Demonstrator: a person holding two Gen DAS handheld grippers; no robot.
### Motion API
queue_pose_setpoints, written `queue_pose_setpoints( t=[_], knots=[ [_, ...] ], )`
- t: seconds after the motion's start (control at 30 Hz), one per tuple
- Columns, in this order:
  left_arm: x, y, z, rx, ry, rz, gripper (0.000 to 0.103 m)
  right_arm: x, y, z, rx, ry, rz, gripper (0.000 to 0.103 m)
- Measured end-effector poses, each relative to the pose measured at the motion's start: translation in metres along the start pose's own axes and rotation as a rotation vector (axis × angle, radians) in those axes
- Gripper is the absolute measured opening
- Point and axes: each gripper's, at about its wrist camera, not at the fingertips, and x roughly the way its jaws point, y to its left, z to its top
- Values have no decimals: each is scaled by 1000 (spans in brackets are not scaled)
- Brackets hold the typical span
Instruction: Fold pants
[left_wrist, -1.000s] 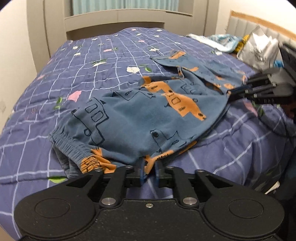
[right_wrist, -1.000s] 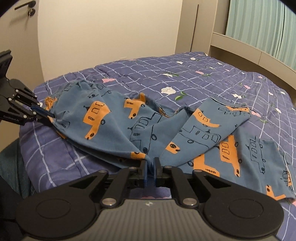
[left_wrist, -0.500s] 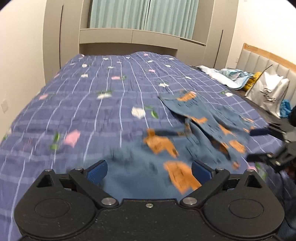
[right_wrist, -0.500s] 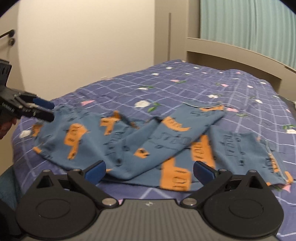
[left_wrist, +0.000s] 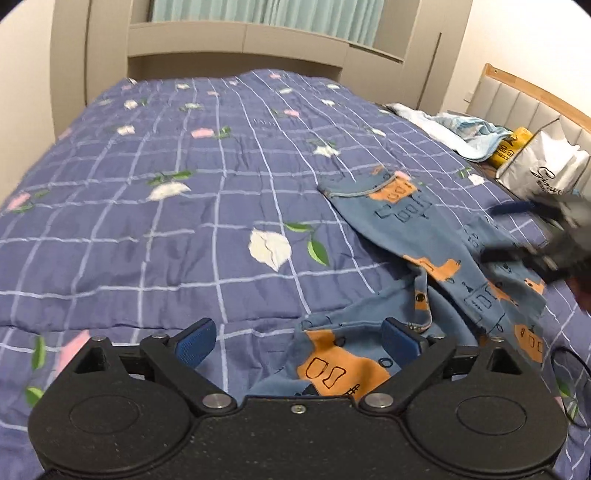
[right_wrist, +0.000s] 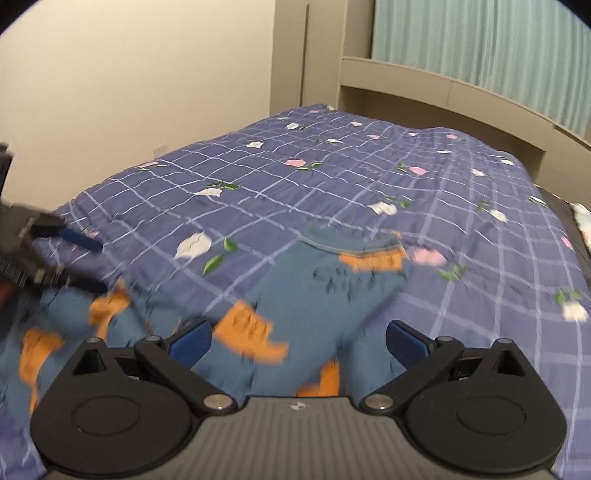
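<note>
Pants, blue children's ones printed with orange vehicles, lie loosely rumpled on the near right part of a purple checked quilt with flower motifs; one leg stretches away across the bed to its hem, and the rest bunches in soft folds close under both cameras. The left gripper stands wide open with nothing held, its blue pads spread apart, the right-hand pad just over the crumpled cloth. The right gripper is equally wide open and empty, hovering above the blue fabric, which is blurred in its view. In my judgement the step in hand is a fresh grasp, since the garment is neither flat nor halved yet. To do it well, each gripper should pick a clear edge, such as the hem of the outstretched leg or the waistband, rather than a random pucker in the middle, and pinch a single layer so the cloth does not drag a hidden fold along. Pulling the two held points gently apart should smooth the wrinkles before any fold is laid. A white bag and a heap of pale cloth sit beyond the quilt's right edge, well clear of the work.
</note>
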Motion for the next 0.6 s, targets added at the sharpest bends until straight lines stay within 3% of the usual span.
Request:
queue_pose_setpoints(
  t=[0.13, 0.2, 0.23, 0.3, 0.37, 0.5, 0.6],
  knots=[
    [16, 4, -1, -3, 49, -72, 67, 47, 6, 35, -44, 60, 42, 102],
    [23, 4, -1, 3, 74, -101, 44, 69, 14, 46, -79, 91, 43, 98],
    [25, 3, 0, 6, 84, -110, 37, 79, 17, 51, -88, 105, 42, 94],
    [28, 3, 1, 21, 96, -92, 12, 97, 22, 58, -96, 130, 33, 93],
    [28, 5, 5, 13, 88, -51, 11, 112, 28, 61, -112, 148, 16, 88],
    [22, 14, 10, -99, 64, -12, 9, 132, 36, 63, -142, 175, -27, 82],
    [27, 15, 6, -112, 70, 11, 10, 139, 40, 60, -165, 192, -74, 66]
  ],
)
